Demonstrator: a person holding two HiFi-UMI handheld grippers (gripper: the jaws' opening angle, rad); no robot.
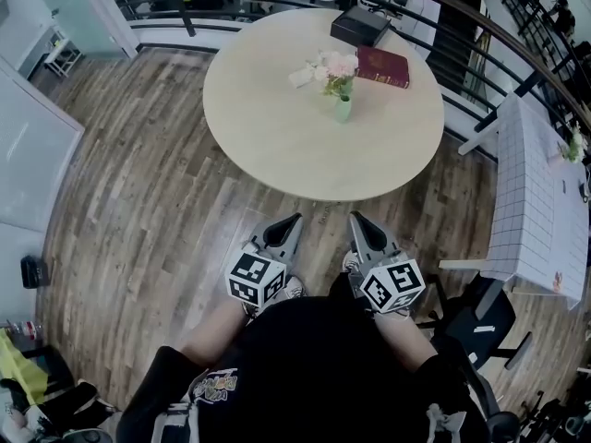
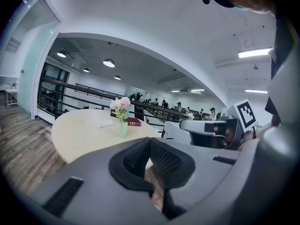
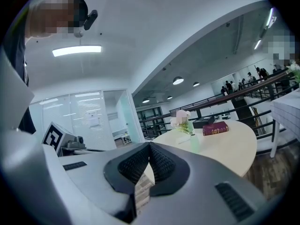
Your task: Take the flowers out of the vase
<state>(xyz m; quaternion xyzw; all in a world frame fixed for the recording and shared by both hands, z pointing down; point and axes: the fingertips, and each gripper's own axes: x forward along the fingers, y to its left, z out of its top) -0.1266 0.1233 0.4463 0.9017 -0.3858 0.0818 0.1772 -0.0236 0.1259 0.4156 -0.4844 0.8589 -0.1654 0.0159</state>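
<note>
Pink and white flowers [image 1: 334, 65] stand upright in a small pale green vase [image 1: 343, 110] near the middle of the round beige table [image 1: 277, 127]. The flowers [image 2: 120, 104] and vase [image 2: 123, 129] show far off in the left gripper view, and the flowers [image 3: 181, 119] and vase [image 3: 194, 142] likewise in the right gripper view. My left gripper [image 1: 295, 218] and right gripper [image 1: 354, 217] are held side by side close to the body, short of the table's near edge. Both are shut with nothing between the jaws.
A dark red book [image 1: 382, 66] and a black box [image 1: 360, 26] lie at the table's far side, with a white card [image 1: 301, 77] beside the flowers. A black railing [image 1: 443, 7] curves behind. A white gridded table [image 1: 536, 201] and a black chair [image 1: 480, 326] stand at the right.
</note>
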